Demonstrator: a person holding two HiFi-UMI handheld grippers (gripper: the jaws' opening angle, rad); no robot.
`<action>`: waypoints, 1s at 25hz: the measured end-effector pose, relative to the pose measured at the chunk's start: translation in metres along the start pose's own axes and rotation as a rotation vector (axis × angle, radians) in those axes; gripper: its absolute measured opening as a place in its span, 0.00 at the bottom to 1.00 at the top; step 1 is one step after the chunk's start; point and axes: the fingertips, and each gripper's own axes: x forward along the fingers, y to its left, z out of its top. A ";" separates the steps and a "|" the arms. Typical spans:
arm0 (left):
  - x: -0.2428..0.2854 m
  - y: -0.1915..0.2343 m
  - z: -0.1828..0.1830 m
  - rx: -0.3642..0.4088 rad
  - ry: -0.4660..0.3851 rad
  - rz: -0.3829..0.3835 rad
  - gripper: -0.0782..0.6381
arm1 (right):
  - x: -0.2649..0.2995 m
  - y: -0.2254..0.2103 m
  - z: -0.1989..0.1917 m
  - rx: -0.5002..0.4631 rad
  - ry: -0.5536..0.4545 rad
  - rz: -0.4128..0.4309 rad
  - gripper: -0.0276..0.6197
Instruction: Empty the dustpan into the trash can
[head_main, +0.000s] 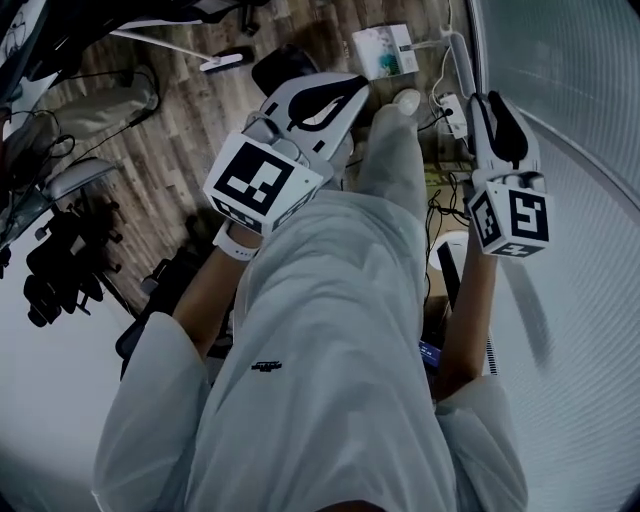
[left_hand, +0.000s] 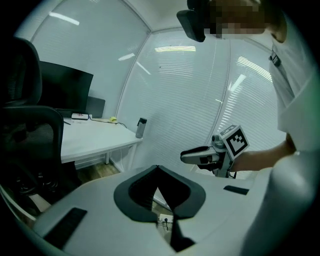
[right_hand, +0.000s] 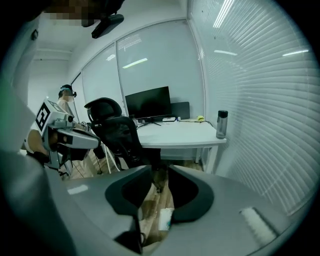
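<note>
Above the brown wooden plank floor (head_main: 180, 130), in the head view, both grippers are held out in front of the person's white garment (head_main: 330, 330), and neither is near any work object.

Left gripper (head_main: 345, 92): the jaws are seen pressed together in its own view, with nothing between them.

Right gripper (head_main: 497, 105): the jaws are seen standing apart in its own view. Only floor is visible through the gap, and nothing is gripped.

Task objects: no dustpan is identified in any view, and no trash can is positively identified. A pale round rim (head_main: 440, 250) is noted on the floor just beside the right forearm; what it is cannot be told.

Surroundings: a white desk (right_hand: 175, 132) and a black mesh office chair (right_hand: 117, 130) are recorded far in the right gripper view, and pale slatted blinds (head_main: 580, 150) at the right.

Progress, as judged: nothing is shown as done. Locating and grasping the dustpan, carrying it to the can and tipping it out are all taken as outstanding. With the right jaws parted, a grasp on that side is considered the likelier opening.
</note>
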 end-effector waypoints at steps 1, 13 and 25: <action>0.007 0.003 -0.005 -0.003 0.011 0.004 0.12 | 0.008 -0.003 -0.003 -0.004 0.012 0.006 0.22; 0.068 0.033 -0.048 -0.055 0.090 0.018 0.12 | 0.088 -0.038 -0.044 0.025 0.123 0.005 0.34; 0.098 0.041 -0.083 -0.072 0.133 0.010 0.12 | 0.131 -0.049 -0.075 -0.080 0.245 -0.008 0.34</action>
